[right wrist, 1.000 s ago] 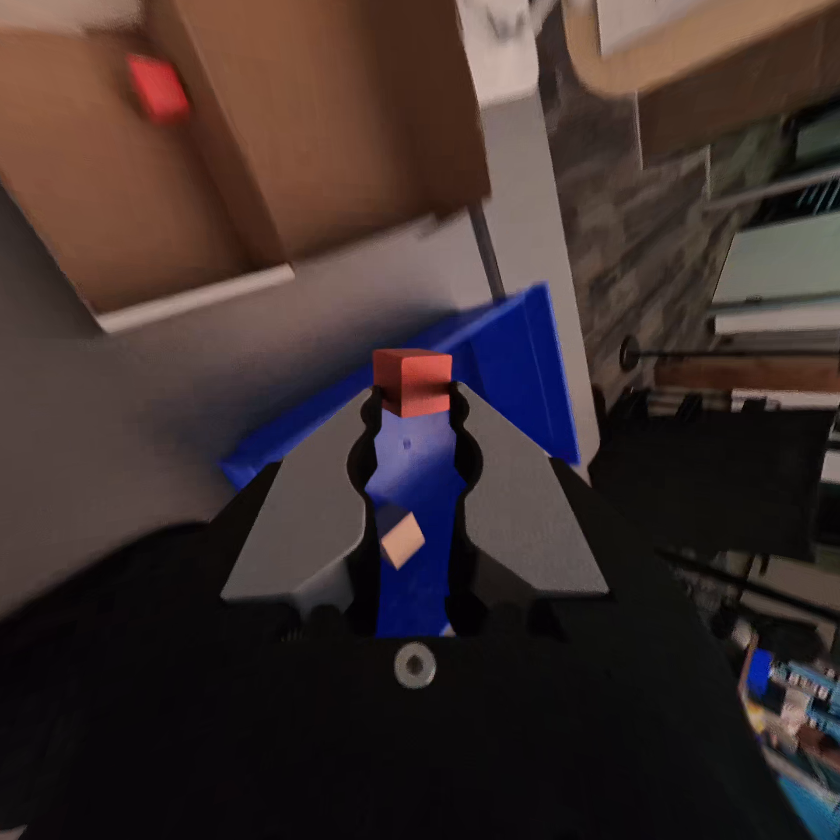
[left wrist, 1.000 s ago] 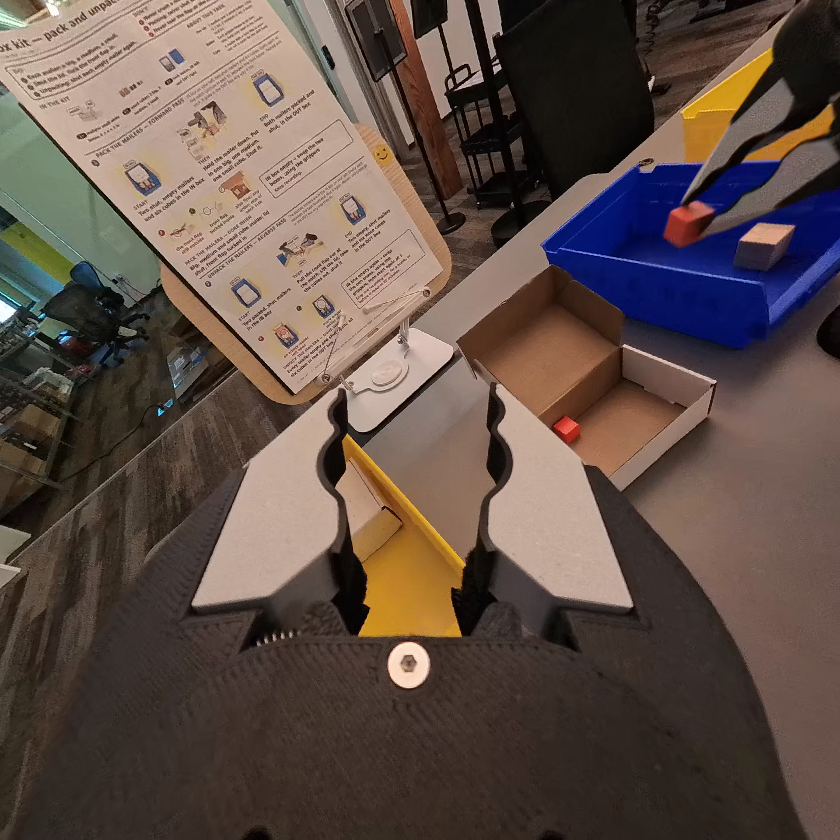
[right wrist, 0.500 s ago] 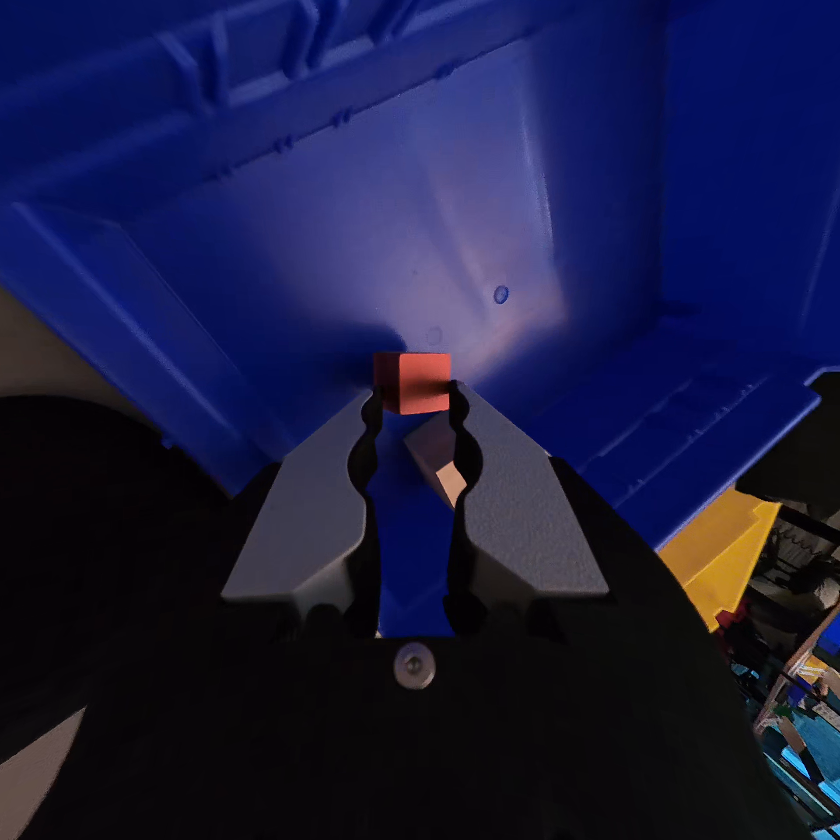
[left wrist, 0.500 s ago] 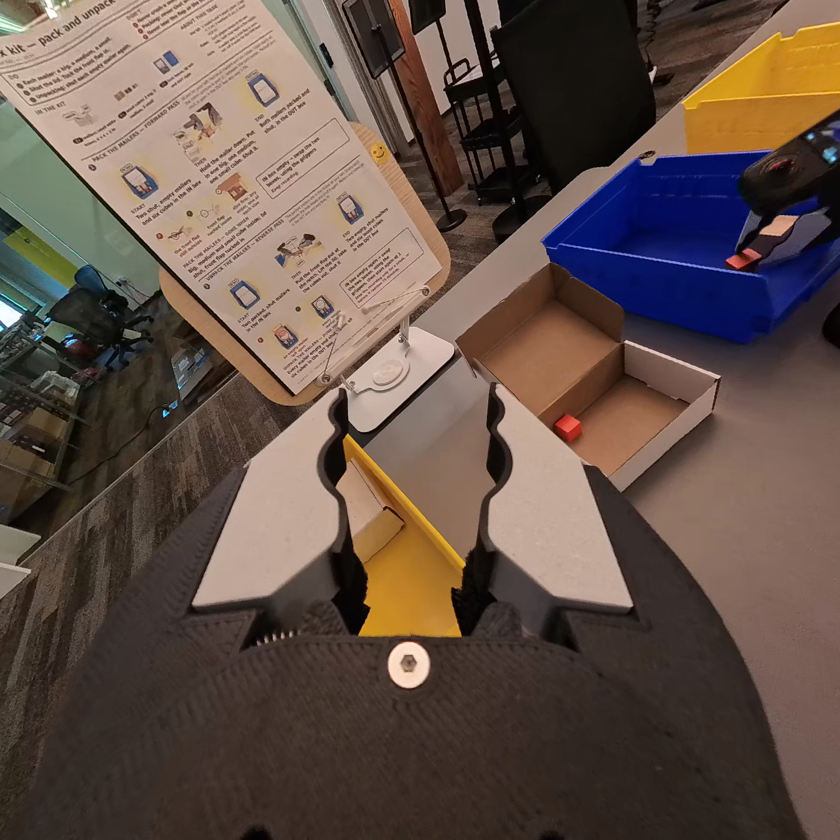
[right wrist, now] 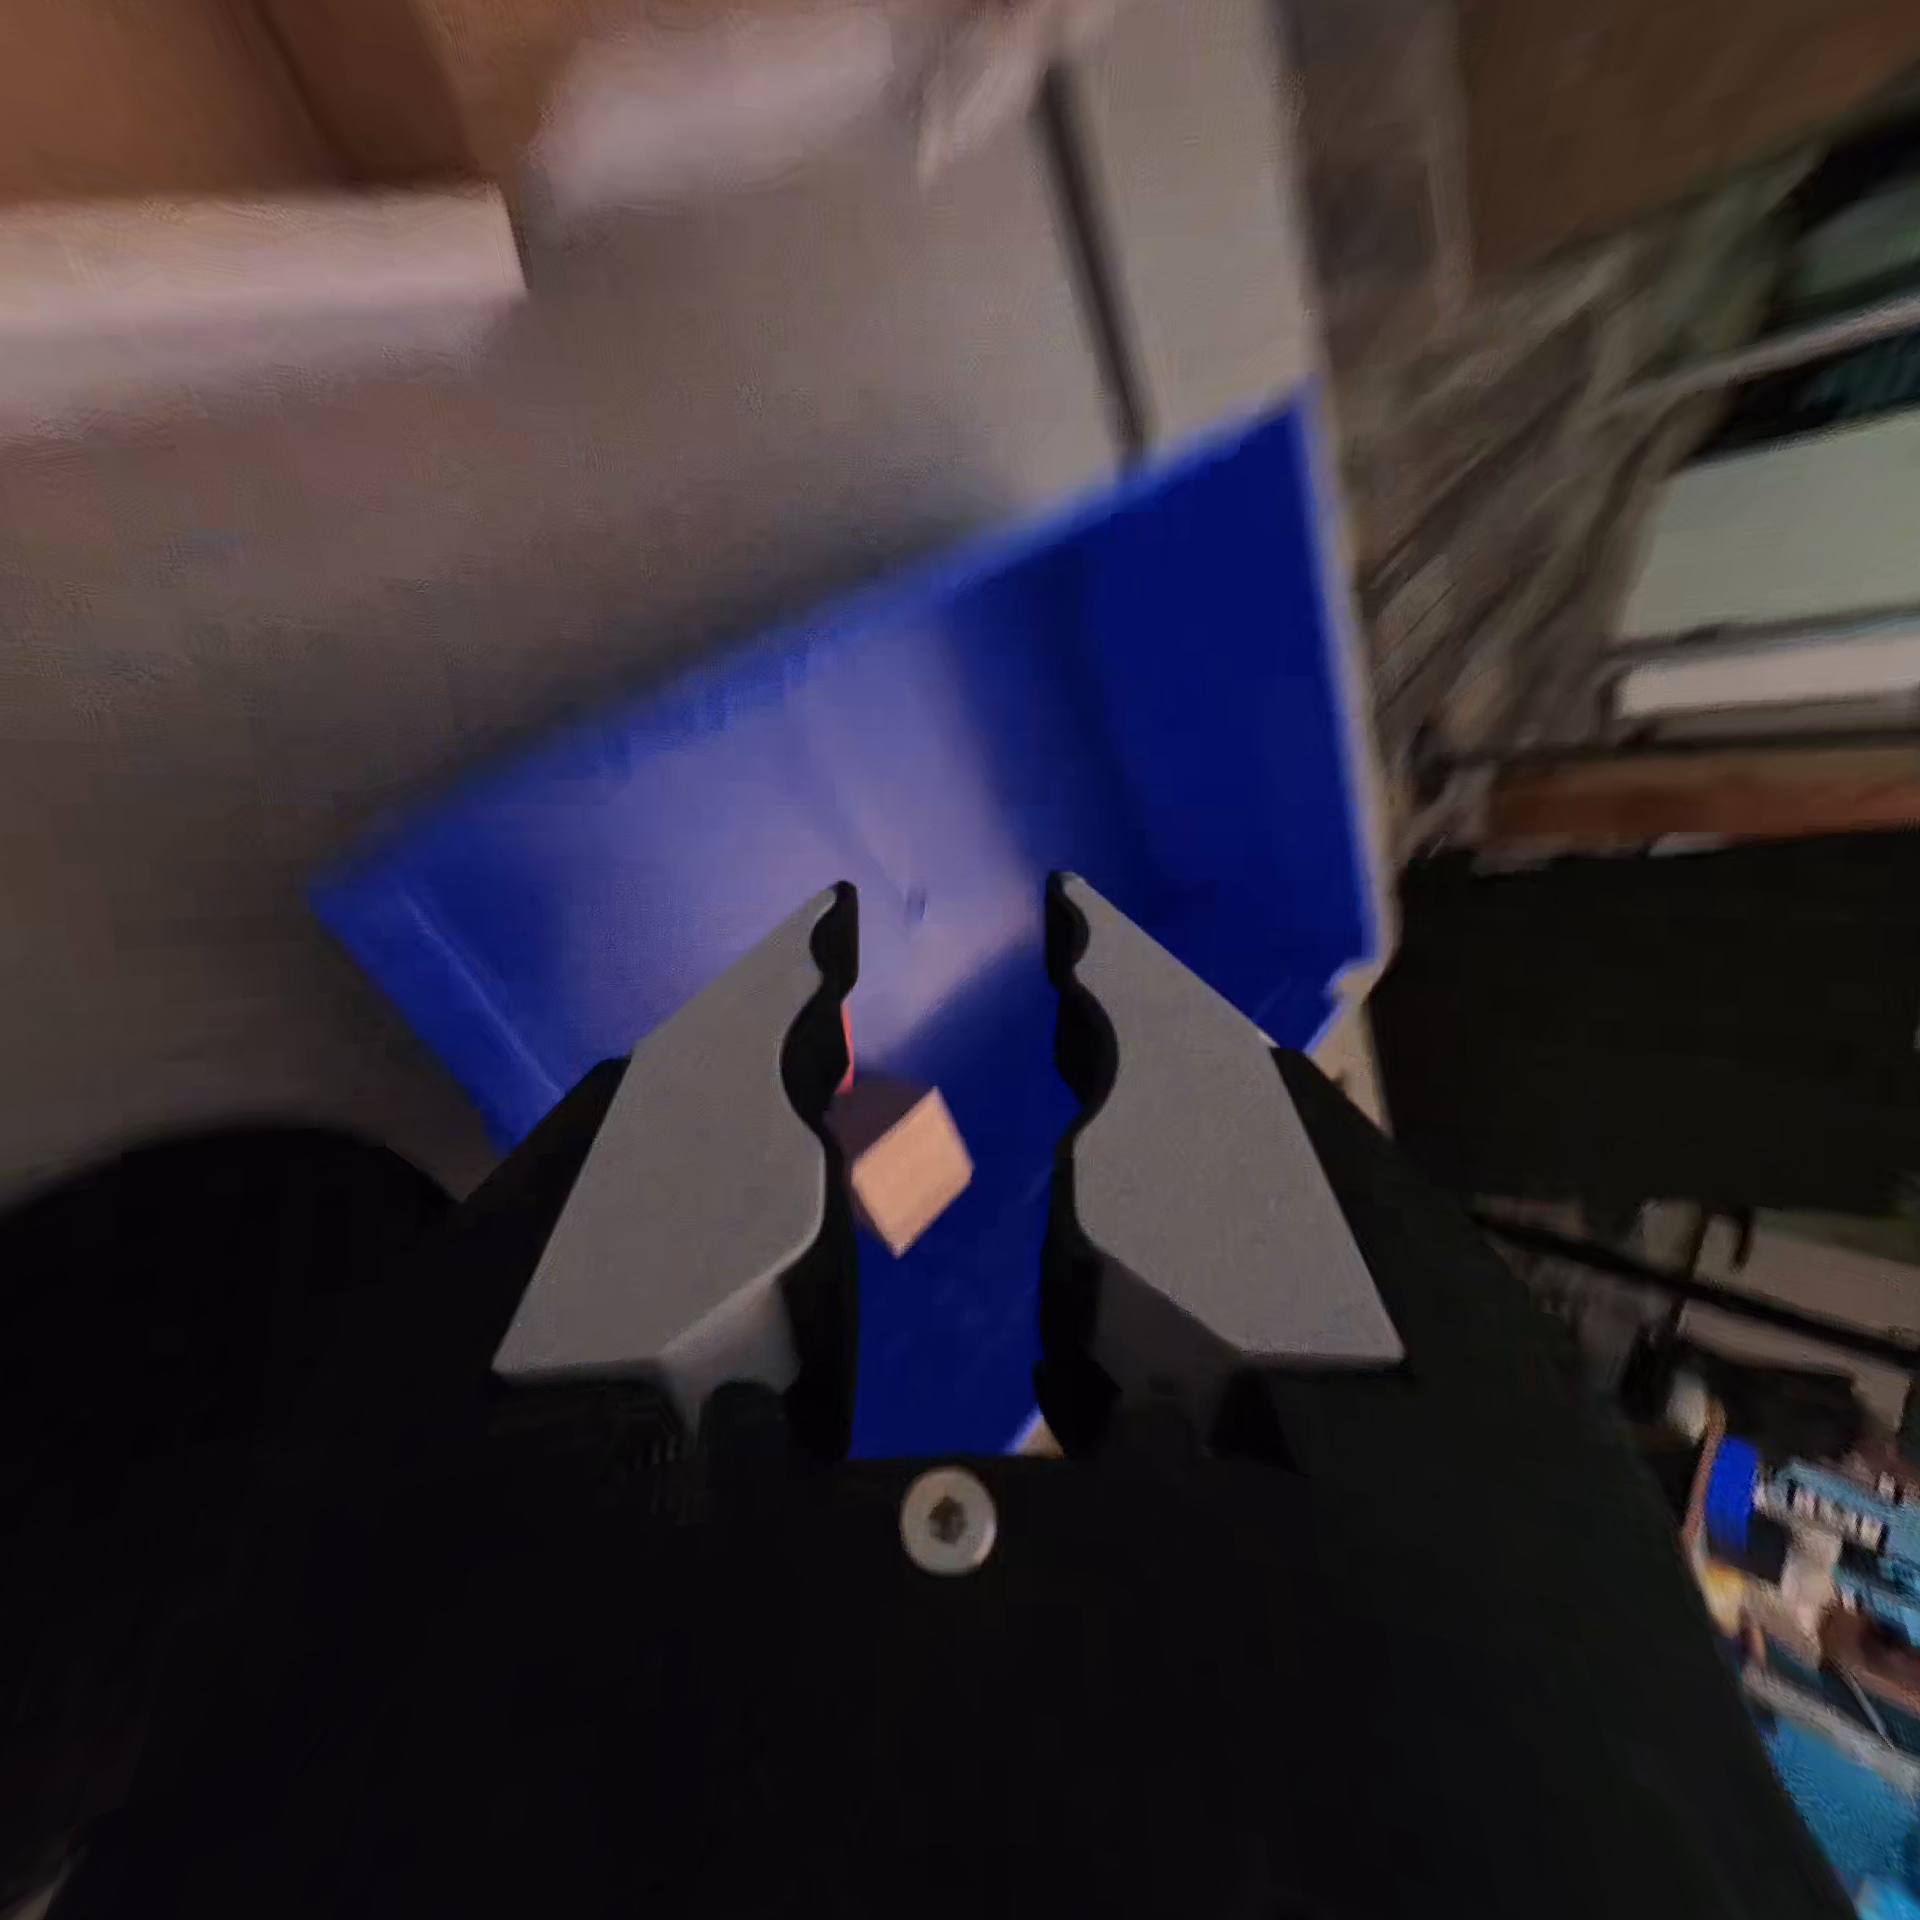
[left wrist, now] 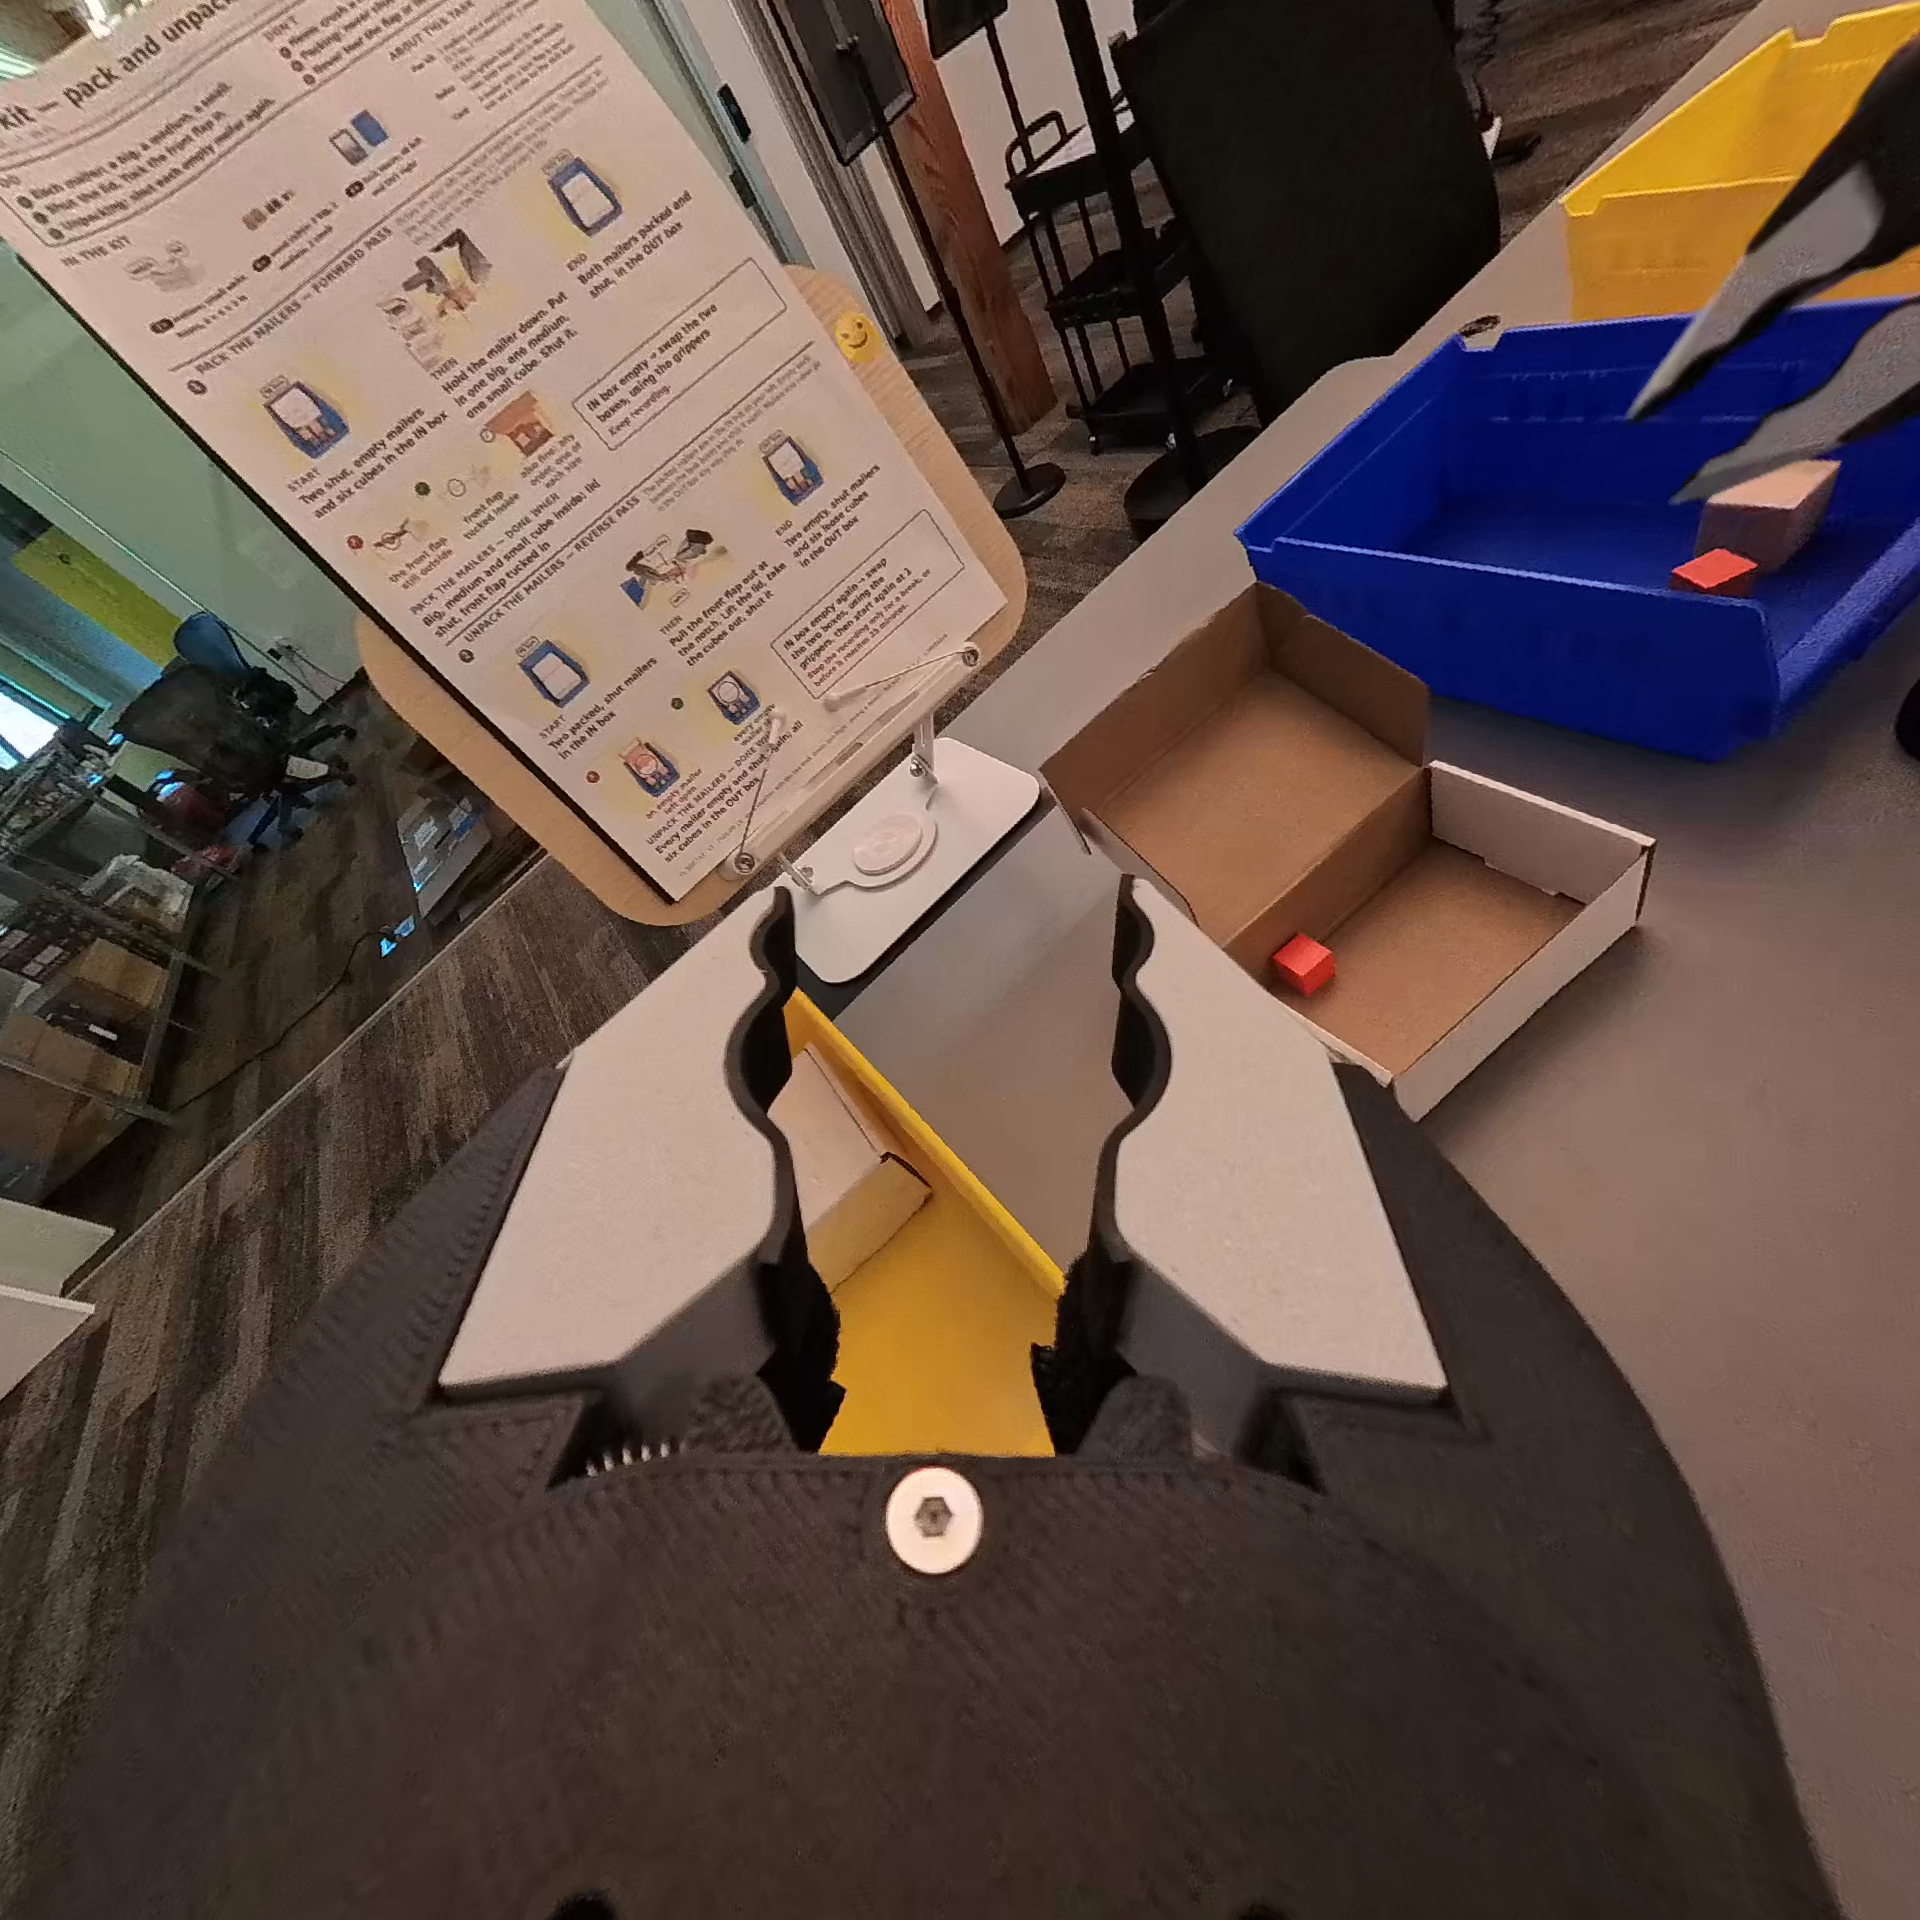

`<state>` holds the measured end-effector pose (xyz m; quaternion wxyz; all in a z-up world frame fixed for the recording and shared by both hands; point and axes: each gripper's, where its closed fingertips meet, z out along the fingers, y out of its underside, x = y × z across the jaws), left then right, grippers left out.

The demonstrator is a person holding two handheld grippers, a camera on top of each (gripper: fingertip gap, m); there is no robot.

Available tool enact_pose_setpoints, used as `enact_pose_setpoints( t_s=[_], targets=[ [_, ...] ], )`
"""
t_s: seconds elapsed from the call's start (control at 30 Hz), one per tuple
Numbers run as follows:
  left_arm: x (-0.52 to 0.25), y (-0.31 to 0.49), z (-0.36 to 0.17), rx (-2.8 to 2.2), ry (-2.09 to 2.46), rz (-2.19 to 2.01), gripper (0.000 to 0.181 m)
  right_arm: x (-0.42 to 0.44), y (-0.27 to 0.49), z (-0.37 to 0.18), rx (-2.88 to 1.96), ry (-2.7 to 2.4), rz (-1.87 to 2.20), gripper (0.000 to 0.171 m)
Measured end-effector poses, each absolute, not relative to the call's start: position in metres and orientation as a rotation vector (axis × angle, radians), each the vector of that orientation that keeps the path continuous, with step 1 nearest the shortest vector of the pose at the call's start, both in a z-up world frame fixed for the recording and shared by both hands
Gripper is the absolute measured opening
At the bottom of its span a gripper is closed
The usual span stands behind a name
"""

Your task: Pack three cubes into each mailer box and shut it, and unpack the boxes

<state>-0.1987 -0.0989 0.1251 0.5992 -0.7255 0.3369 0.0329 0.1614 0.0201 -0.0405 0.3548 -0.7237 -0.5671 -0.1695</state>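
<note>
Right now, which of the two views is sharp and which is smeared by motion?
Left wrist view: sharp, so the open mailer box and the small red cube in it read clearly, with wide-angle bending at the edges. Right wrist view: heavy motion blur across the blue bin; only the right hand-held gripper stays crisp.

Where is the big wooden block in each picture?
Left wrist view: the wooden block lies far right in the blue bin, beside a red cube, just under the right hand-held gripper.
Right wrist view: the same block shows near the middle, low between the open fingers, a little blurred.
Shared landmark: the blue bin, with the open mailer box beside it.
</note>
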Motion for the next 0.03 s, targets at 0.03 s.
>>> enact_pose_setpoints(
  t_s=[0.03],
  targets=[
    [-0.1993, -0.0984, 0.1252, -1.683, 0.778, 0.078, 0.06, 0.13, 0.0142, -0.0201, -1.778, -1.441, -0.399, 0.035]
  ],
)
